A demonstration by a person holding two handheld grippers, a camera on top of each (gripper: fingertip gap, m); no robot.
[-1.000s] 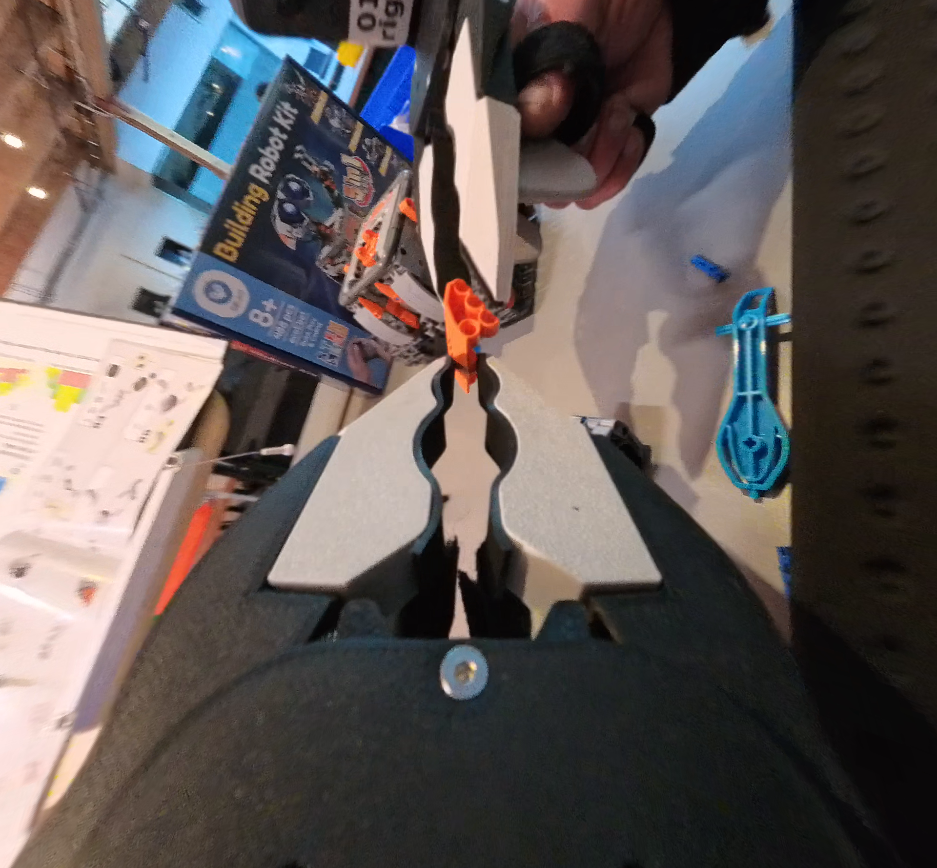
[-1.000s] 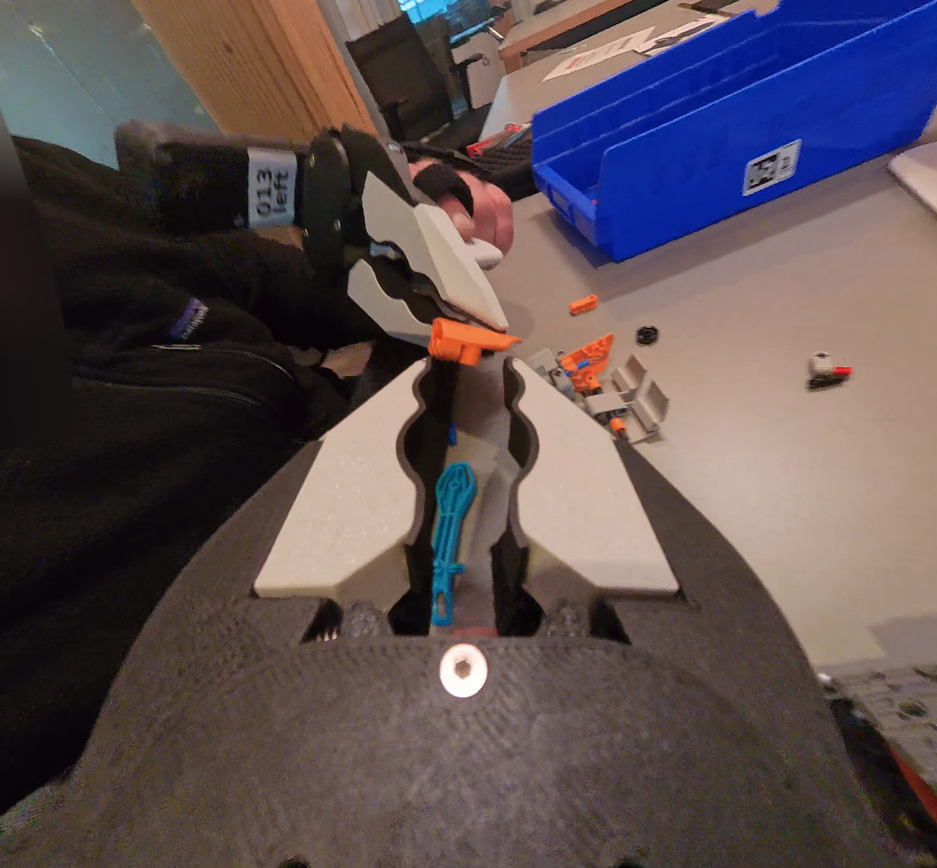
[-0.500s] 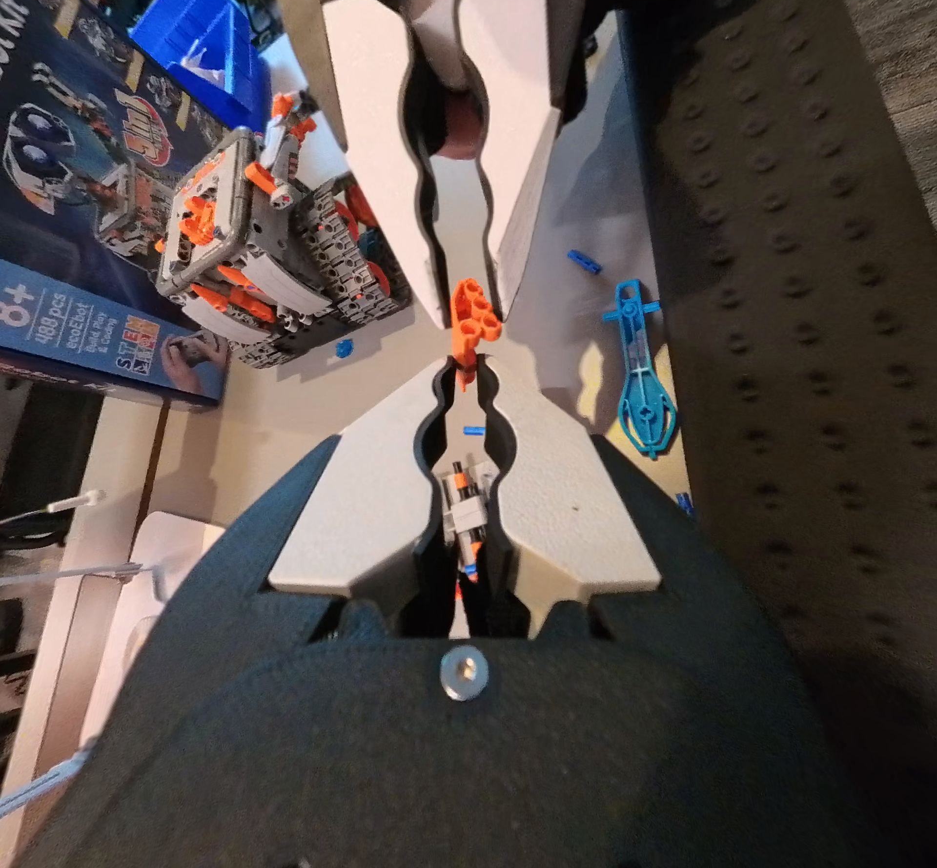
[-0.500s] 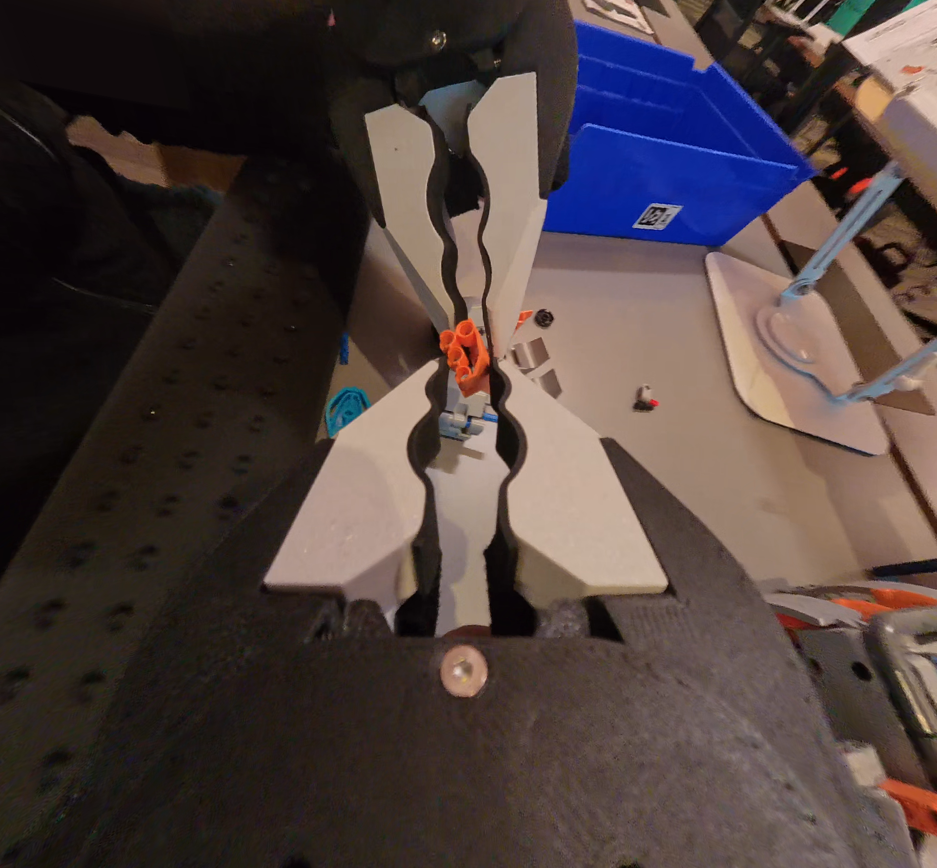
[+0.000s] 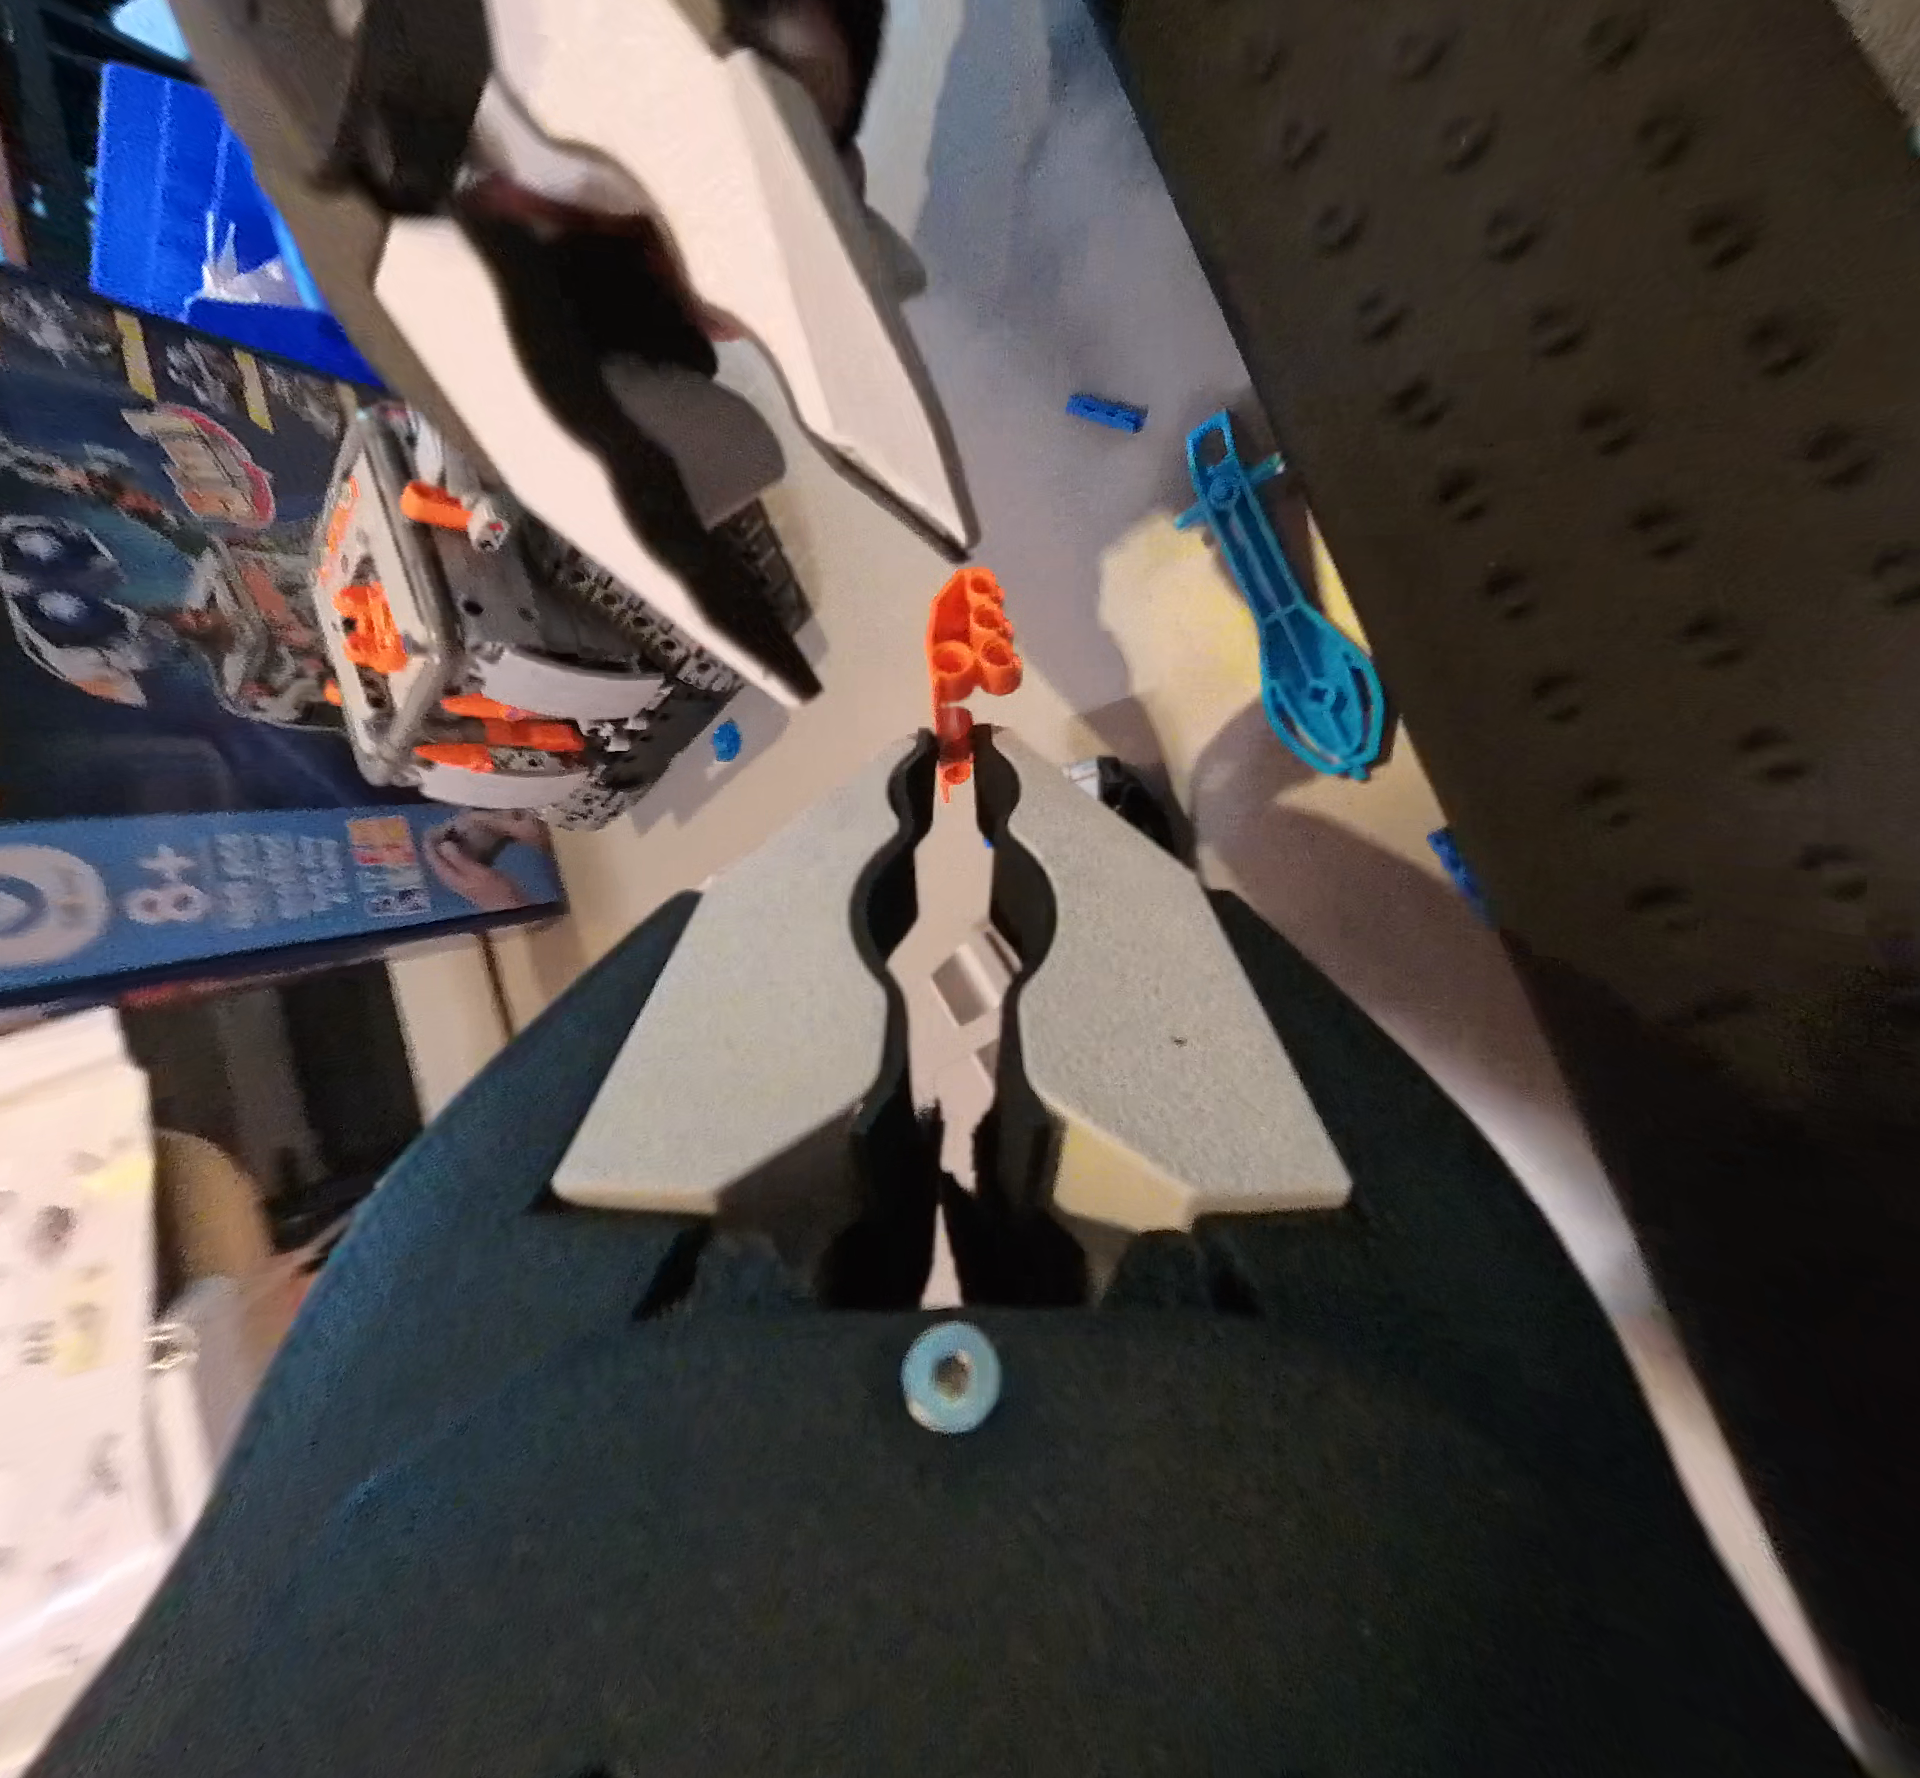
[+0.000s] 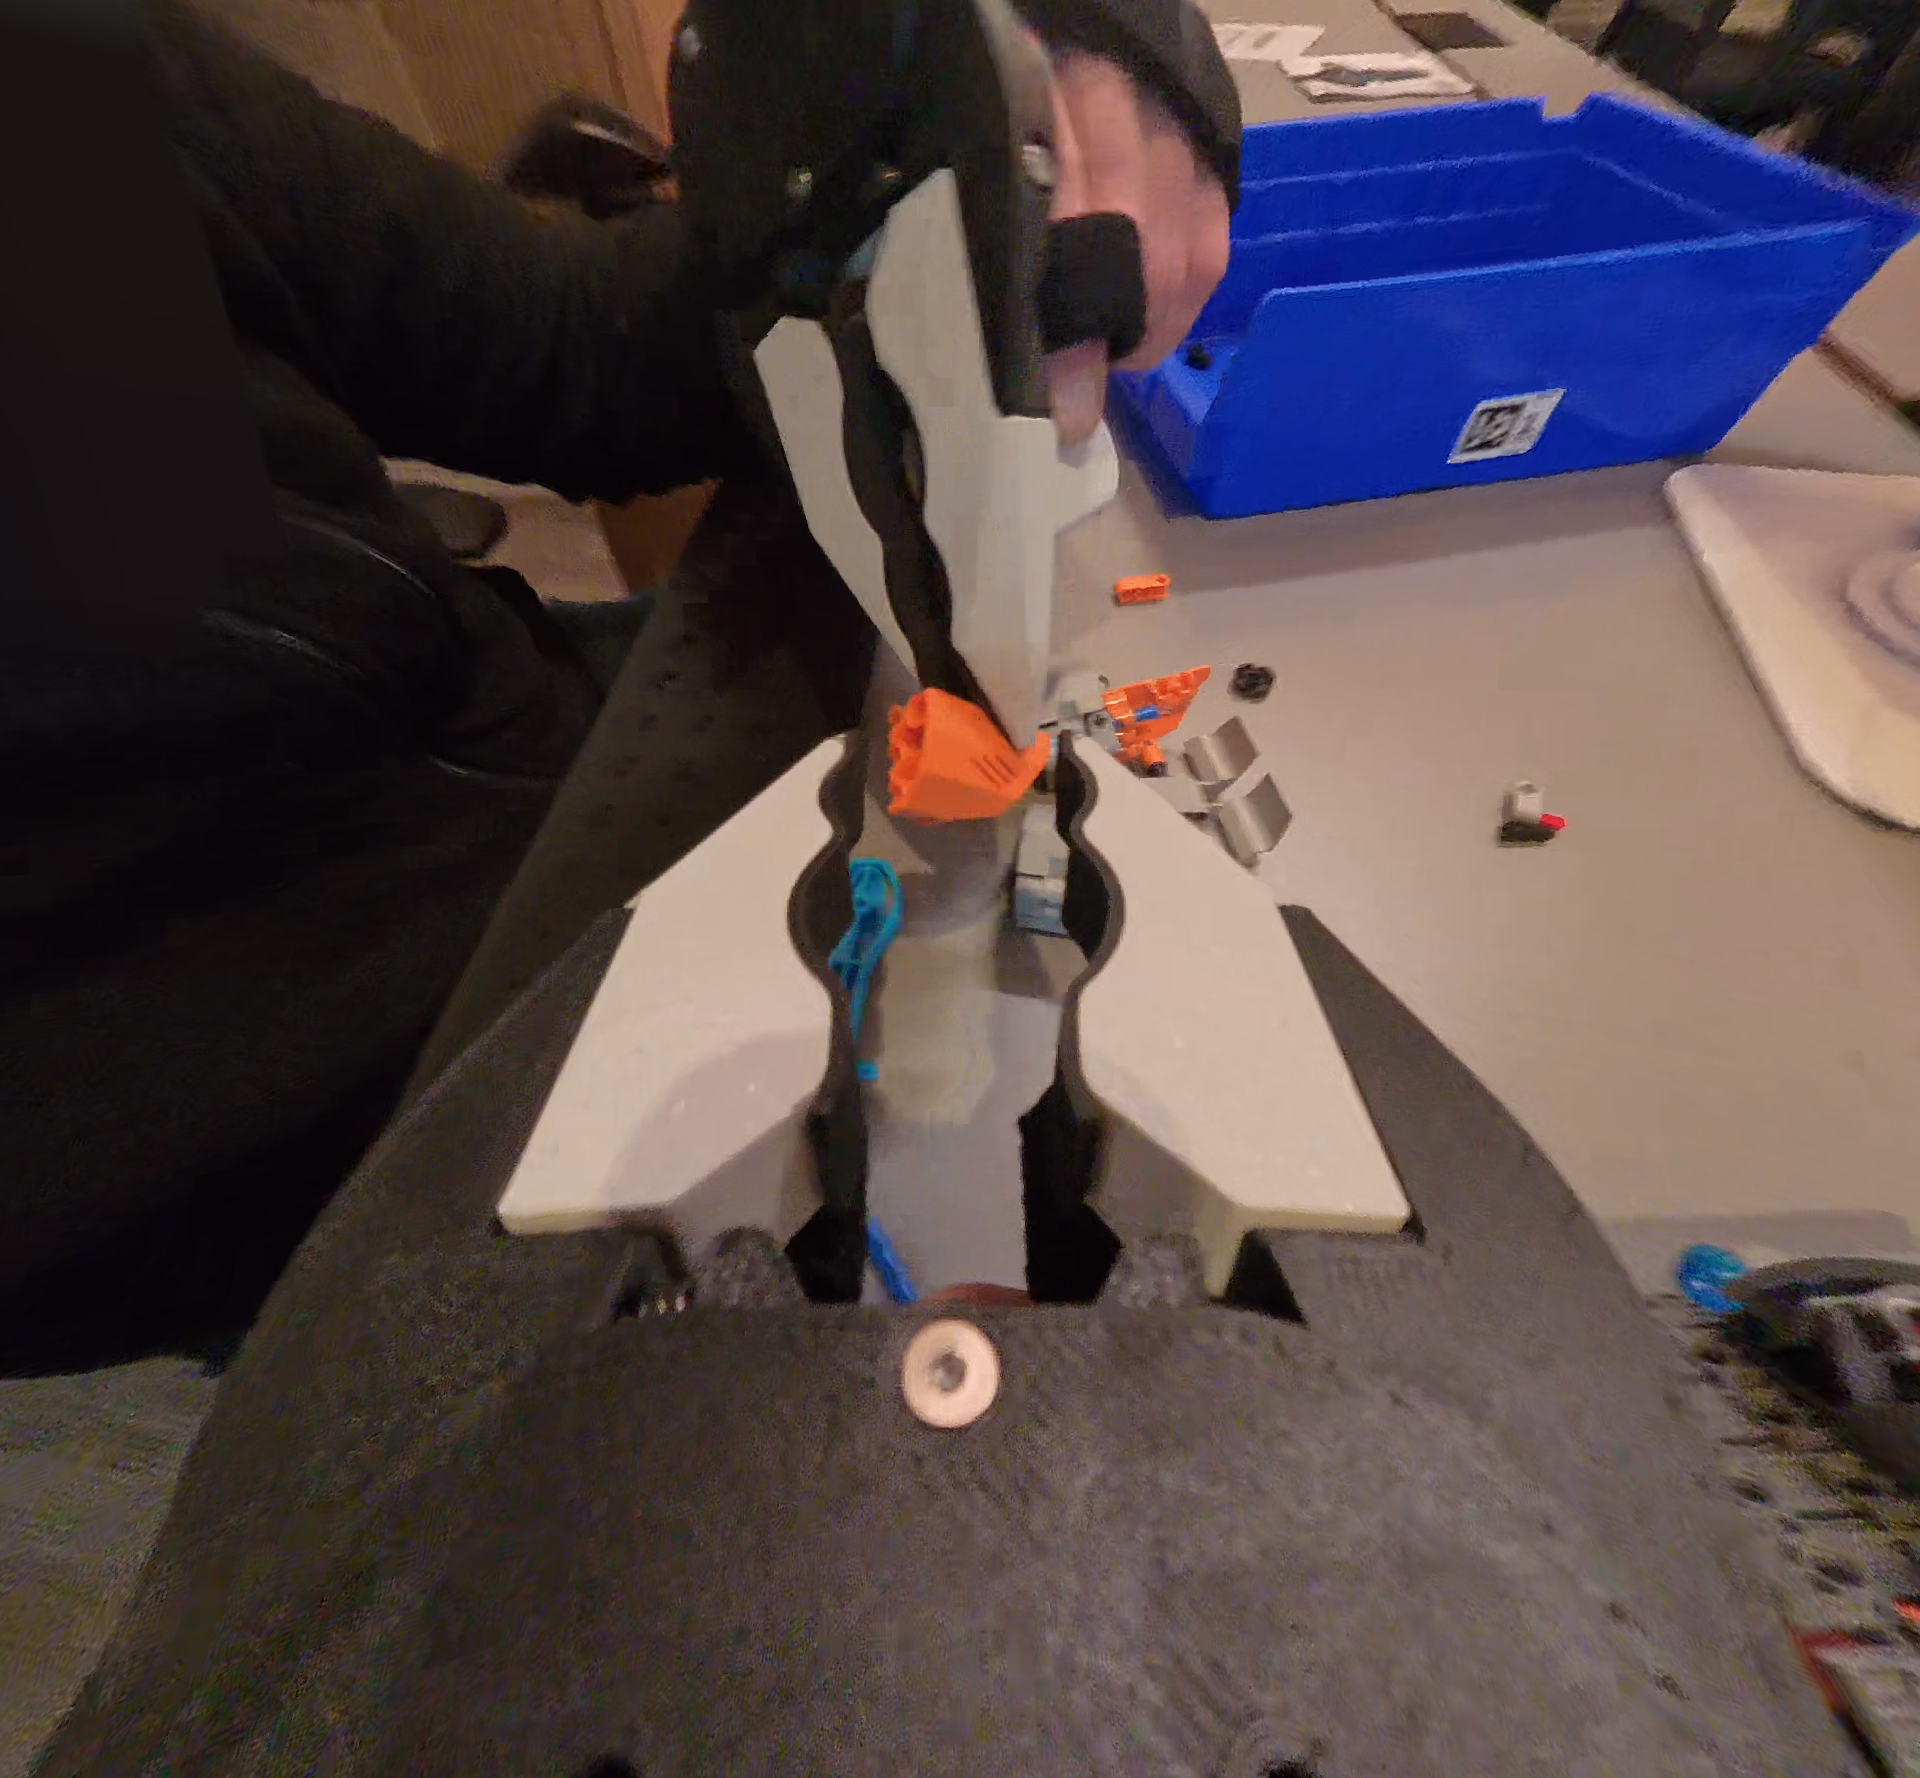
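My left gripper (image 5: 956, 746) is shut on the thin end of a small orange brick piece (image 5: 971, 642) and holds it above the table. In the right wrist view the left gripper (image 6: 1013, 731) comes down from above with the orange piece (image 6: 956, 772) at its tips. My right gripper (image 6: 956, 757) is open, its jaws wide on either side of the orange piece without gripping it. In the left wrist view the right gripper (image 5: 883, 616) is blurred and sits up and to the left of the piece. A hand (image 6: 1132, 201) holds the left gripper.
A part-built grey and orange robot model (image 5: 499, 648) stands by its blue box (image 5: 156, 689). A light blue tool (image 5: 1299, 648) lies beside a black perforated board (image 5: 1558, 378). A blue bin (image 6: 1507, 326), loose pieces (image 6: 1153, 720), a white base (image 6: 1818, 606) lie beyond. My two grippers' fingertips are within a few centimetres of each other.
The right gripper's jaws, close around the orange piece half a second ago, have opened wide and drawn off to the side. The left gripper still holds the piece.
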